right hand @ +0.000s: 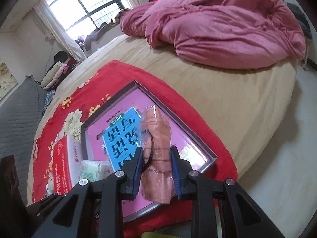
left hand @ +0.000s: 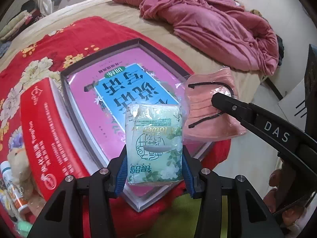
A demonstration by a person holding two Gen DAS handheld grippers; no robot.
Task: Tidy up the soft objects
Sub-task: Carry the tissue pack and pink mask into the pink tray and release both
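1. Right now, both claws are loaded over the bed: the left claw (left hand: 153,154) clamps a green tissue pack (left hand: 155,142) across its width, and the right claw (right hand: 156,170) is squeezed tight on a bagged pink face mask (right hand: 157,150).
2. Both soft things hang just above the open shallow box (left hand: 65,91), which lies on the red floral blanket (left hand: 65,37) with a pink-and-blue book cover (left hand: 122,91) filling its floor.
3. Risk 1: the mask's wrapper looks slick and the claw pinches only its lower half, so a quick tilt could let it slide out and land off the box, towards the bed's edge.
4. Risk 2: the claws are near each other, the right one's finger crossing beside the tissue pack; lowering both together could bump them or stack one item on the other.
5. Views: the left wrist alone shows the mask's flat face with its black ear loops, plus the red carton (left hand: 45,130) and small bottles (left hand: 11,180) beside the box.
6. The right wrist sees the mask edge-on and alone gives the window (right hand: 87,6) and grey quilted pad (right hand: 17,119).
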